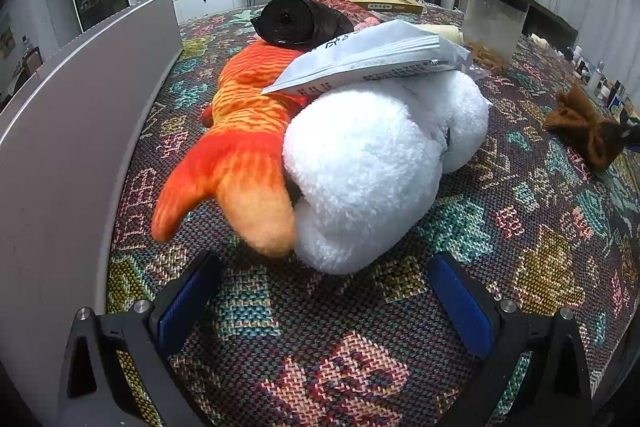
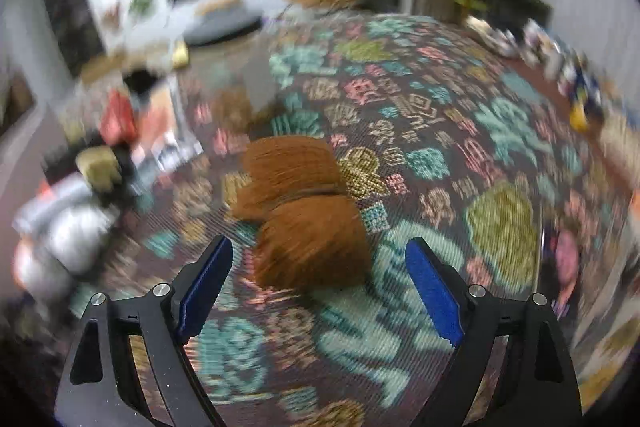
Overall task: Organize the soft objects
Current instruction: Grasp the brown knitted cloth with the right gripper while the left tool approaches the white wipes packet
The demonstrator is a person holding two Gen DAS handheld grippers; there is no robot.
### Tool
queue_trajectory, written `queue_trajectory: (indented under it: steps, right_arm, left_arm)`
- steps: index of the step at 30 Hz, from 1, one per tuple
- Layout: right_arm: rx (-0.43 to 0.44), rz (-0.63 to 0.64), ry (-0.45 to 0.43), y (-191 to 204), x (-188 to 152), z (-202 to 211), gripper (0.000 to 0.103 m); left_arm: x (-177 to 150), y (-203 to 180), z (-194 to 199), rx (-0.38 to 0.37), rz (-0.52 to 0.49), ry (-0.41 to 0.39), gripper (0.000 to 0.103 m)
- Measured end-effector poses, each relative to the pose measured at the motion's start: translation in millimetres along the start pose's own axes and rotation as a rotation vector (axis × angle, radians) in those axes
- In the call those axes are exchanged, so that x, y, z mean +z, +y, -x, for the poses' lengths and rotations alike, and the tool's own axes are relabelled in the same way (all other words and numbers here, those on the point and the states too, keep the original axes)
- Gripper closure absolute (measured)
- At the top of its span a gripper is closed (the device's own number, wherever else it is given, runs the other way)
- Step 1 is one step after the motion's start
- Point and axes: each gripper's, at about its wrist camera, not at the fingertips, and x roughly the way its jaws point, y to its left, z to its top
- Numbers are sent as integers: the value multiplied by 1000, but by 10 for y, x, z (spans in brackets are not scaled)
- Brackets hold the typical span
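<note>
A white plush toy (image 1: 372,171) lies on the patterned cloth, pressed against an orange plush fish (image 1: 244,143). A white plastic packet (image 1: 372,61) rests on top of both, and a black roll (image 1: 296,23) lies behind them. My left gripper (image 1: 320,303) is open and empty, just in front of the white plush. In the blurred right wrist view a brown fuzzy soft item (image 2: 304,211) lies on the cloth. My right gripper (image 2: 320,287) is open and empty, with its tips on either side of the item's near end. The same brown item shows at the right in the left wrist view (image 1: 584,127).
A grey panel (image 1: 68,131) stands along the left of the cloth-covered table (image 1: 520,227). A clear container (image 1: 494,23) and a flat cardboard box (image 1: 384,3) sit at the back. Small bottles (image 2: 560,63) line the right edge. A blurred heap of items (image 2: 100,163) lies at the left.
</note>
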Motion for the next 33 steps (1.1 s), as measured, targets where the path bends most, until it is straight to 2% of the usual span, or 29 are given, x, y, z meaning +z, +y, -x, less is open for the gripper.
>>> queue_trajectory:
  steps: [2, 4, 6, 7, 12, 17, 19, 21, 23, 27, 31, 33]
  right_arm:
    - [61, 39, 84, -17, 26, -249, 13]
    - [96, 61, 121, -17, 5, -344, 16]
    - [103, 75, 102, -8, 1, -346, 22]
    - [100, 80, 89, -15, 23, -350, 35]
    - [-39, 71, 42, -122, 451, -611, 35]
    - [-27, -11, -14, -386, 1023, -965, 34]
    - [64, -84, -60, -519, 1208, -1041, 31]
    - [142, -143, -19, -610, 1272, -1128, 28]
    - [185, -208, -2, -712, 1198, -1102, 28]
    - [237, -269, -55, -744, 793, -681, 21]
    - [158, -179, 63, -397, 368, -559, 21]
    - [95, -107, 64, -224, 230, -542, 21]
  left_arm:
    - [2, 1, -1, 0, -1, 0, 0]
    - [3, 3, -2, 0, -1, 0, 0]
    - [3, 2, -3, 1, -1, 0, 0]
    - [2, 1, -2, 1, -1, 0, 0]
    - [5, 0, -3, 5, 1, 0, 0]
    - [6, 0, -5, 5, 1, 0, 0]
    - [6, 1, -6, 5, 1, 0, 0]
    - [5, 2, -6, 5, 1, 0, 0]
    - [7, 2, -7, 5, 1, 0, 0]
    - [7, 2, -8, 5, 1, 0, 0]
    - [7, 2, -8, 5, 1, 0, 0]
    - [6, 3, -8, 5, 1, 0, 0]
